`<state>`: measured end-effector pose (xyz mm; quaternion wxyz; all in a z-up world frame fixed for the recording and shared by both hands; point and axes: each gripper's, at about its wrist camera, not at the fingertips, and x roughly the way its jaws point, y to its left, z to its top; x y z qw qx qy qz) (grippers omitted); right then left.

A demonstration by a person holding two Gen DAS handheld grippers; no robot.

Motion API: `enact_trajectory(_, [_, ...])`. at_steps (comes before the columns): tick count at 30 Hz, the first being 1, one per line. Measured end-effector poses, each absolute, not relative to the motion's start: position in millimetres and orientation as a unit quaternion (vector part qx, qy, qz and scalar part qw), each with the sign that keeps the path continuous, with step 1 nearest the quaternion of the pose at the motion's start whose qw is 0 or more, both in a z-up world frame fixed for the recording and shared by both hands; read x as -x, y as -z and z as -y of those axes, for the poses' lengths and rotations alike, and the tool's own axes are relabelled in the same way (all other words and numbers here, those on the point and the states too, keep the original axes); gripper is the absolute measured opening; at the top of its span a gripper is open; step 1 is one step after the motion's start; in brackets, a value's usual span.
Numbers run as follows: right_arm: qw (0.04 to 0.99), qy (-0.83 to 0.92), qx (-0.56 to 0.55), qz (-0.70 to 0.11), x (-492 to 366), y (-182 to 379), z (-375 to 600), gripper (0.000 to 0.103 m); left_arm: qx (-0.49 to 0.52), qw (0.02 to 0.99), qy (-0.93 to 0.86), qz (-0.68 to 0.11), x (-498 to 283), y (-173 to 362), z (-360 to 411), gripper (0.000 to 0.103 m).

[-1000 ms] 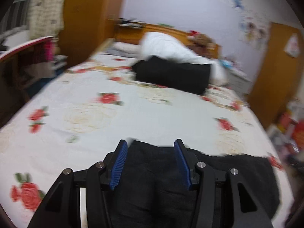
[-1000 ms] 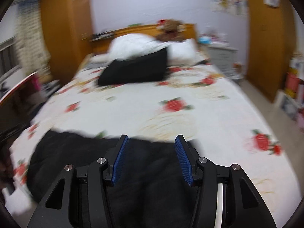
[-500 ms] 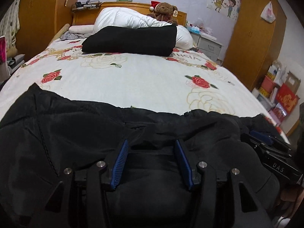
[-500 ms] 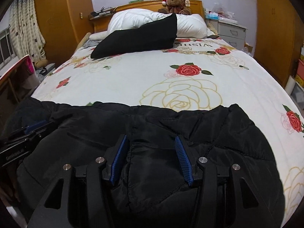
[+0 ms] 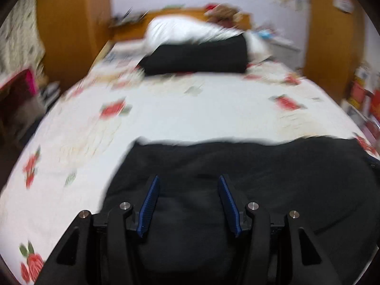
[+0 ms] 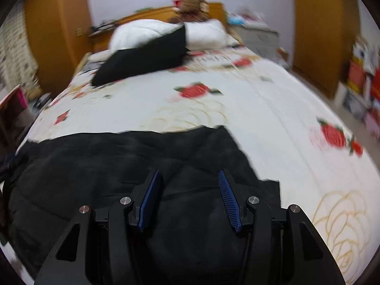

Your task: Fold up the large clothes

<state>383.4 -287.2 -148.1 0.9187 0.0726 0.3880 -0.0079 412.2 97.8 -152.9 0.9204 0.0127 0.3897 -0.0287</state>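
- Where is the big black jacket (image 5: 261, 166)?
- It lies on the bed (image 5: 190, 109), at the near edge, bunched up. It spreads along that edge from side to side. The bed cover is white with red roses.
- And the left gripper (image 5: 187, 204)?
- It is right over the jacket. Black cloth fills the gap between its blue pads (image 5: 149, 204). The pads stand apart. The picture is blurry, so I cannot tell if they pinch the cloth or just sit around it.
- What about the right gripper (image 6: 187, 199)?
- It is the same. It is over the jacket's other side, near the corner of cloth that pokes out on the bed. Its pads stand apart too, with a lump of cloth between them. I cannot tell if it is gripping.
- Is anything else on the bed?
- Yes. Far away, at the head end, a black pillow (image 6: 147, 54) leans on a white quilt (image 6: 142, 30). A brown teddy bear (image 6: 192, 6) sits on the headboard behind them.
- Any boxes or baskets?
- None I can make out on the bed.
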Motion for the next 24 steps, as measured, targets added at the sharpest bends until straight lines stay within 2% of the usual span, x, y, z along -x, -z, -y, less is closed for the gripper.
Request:
enact_trajectory(3, [0.914,0.01,-0.085,-0.396,-393.3,164.3,292.6,0.05,0.027,0.919,0.023,-0.394,-417.7,170.3,-113.9,0.055])
enact_trajectory(12, [0.908,0.017,-0.087,-0.41,-407.3,175.1,293.9,0.049,0.022,0.922,0.015,-0.387,-424.6,186.2,-107.7,0.055])
enact_trajectory(19, [0.908,0.023,-0.073,-0.412,-386.9,139.7,289.5,0.049,0.005,0.915,-0.001,-0.404,-406.8,154.7,-105.0,0.055])
enact_trajectory(24, [0.914,-0.003,-0.079,-0.398,-345.4,116.0,290.7,0.049,0.005,0.922,-0.008,-0.387,-371.6,132.4,-114.4,0.055])
